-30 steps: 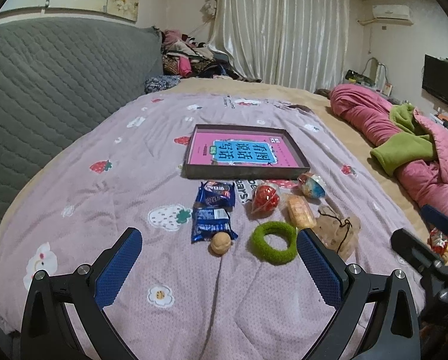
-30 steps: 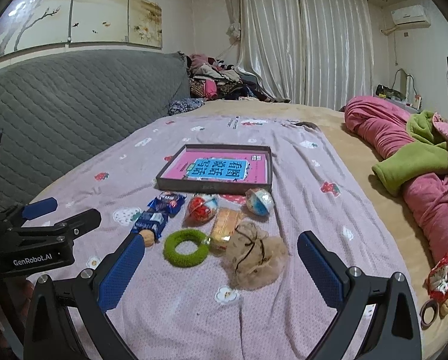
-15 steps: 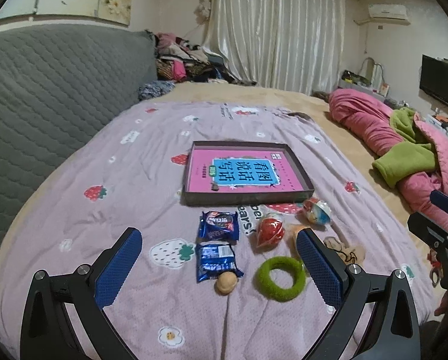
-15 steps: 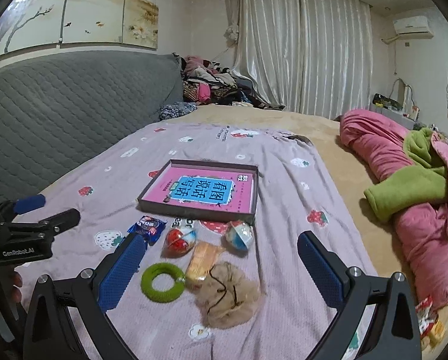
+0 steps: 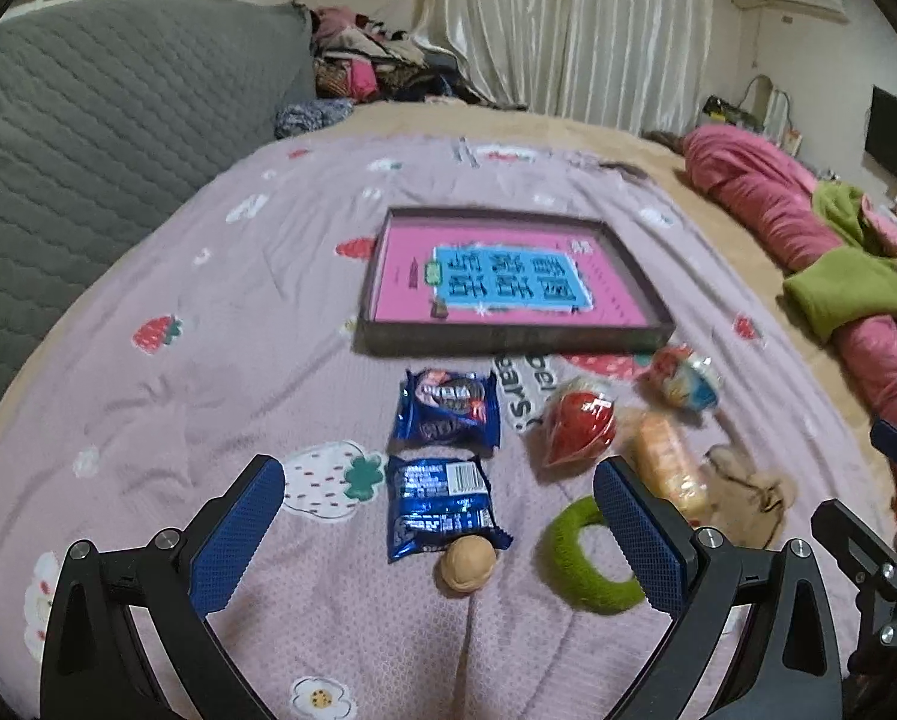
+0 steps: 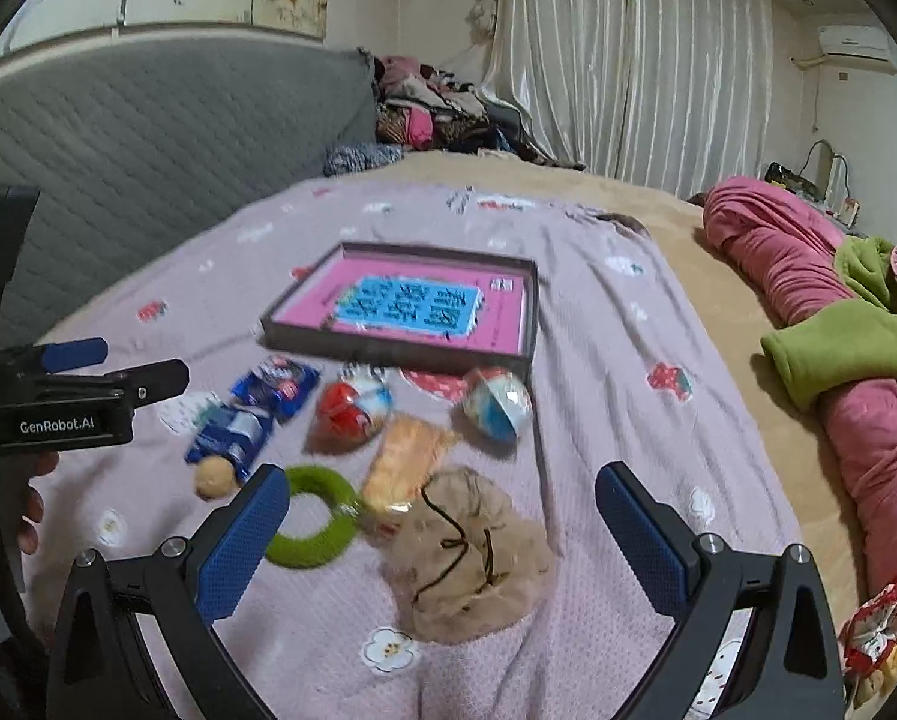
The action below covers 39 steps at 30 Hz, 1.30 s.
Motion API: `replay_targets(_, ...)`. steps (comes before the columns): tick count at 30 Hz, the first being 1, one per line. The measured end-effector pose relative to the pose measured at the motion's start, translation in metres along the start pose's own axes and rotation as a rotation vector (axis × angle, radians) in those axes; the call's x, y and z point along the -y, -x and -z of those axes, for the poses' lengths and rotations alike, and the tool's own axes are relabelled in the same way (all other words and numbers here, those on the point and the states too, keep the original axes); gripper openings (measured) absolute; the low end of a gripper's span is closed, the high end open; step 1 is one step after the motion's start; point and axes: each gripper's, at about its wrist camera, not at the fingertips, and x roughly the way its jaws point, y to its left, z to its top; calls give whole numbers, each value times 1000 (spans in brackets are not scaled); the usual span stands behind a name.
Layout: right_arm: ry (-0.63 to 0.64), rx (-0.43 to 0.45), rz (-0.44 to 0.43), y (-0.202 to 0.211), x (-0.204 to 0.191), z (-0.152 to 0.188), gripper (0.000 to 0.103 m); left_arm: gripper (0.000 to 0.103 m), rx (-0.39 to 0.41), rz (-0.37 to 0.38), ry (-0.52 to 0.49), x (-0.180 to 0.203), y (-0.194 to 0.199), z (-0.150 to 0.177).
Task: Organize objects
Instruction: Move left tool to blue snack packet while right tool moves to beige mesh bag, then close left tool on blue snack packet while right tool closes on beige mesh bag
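Left wrist view: the left tongs (image 5: 439, 501), with blue dimpled pads, are seen spread apart and empty above a lilac knitted bedspread (image 5: 208, 360). Two glossy blue snack wrappers (image 5: 445, 405) are laid end to end, a round tan nut (image 5: 467, 561) touching the nearer. A fuzzy green ring (image 5: 574, 564) lies beside it. A shallow dark rectangular tray (image 5: 508, 339) with a pink book is placed beyond.

Right wrist view: the right tongs (image 6: 442, 531) are likewise held apart, empty, over a crumpled beige drawstring pouch (image 6: 466, 564).
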Motion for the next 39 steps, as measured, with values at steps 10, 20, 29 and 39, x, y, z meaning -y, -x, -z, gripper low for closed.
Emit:
replay_targets(10, -13, -89, 22, -33, 9, 27, 103, 103, -68, -1, -28, 1, -47, 15)
replay_targets(20, -41, -165, 17, -64, 18, 41, 101, 103, -114, -19, -30, -3, -78, 19)
replay_targets(29, -23, -194, 40, -78, 18, 46, 87, 101, -178, -43, -41, -4, -104, 25)
replay_targets(39, 1, -202, 26, -84, 16, 51, 59, 71, -202, 1, -1, -6, -117, 25)
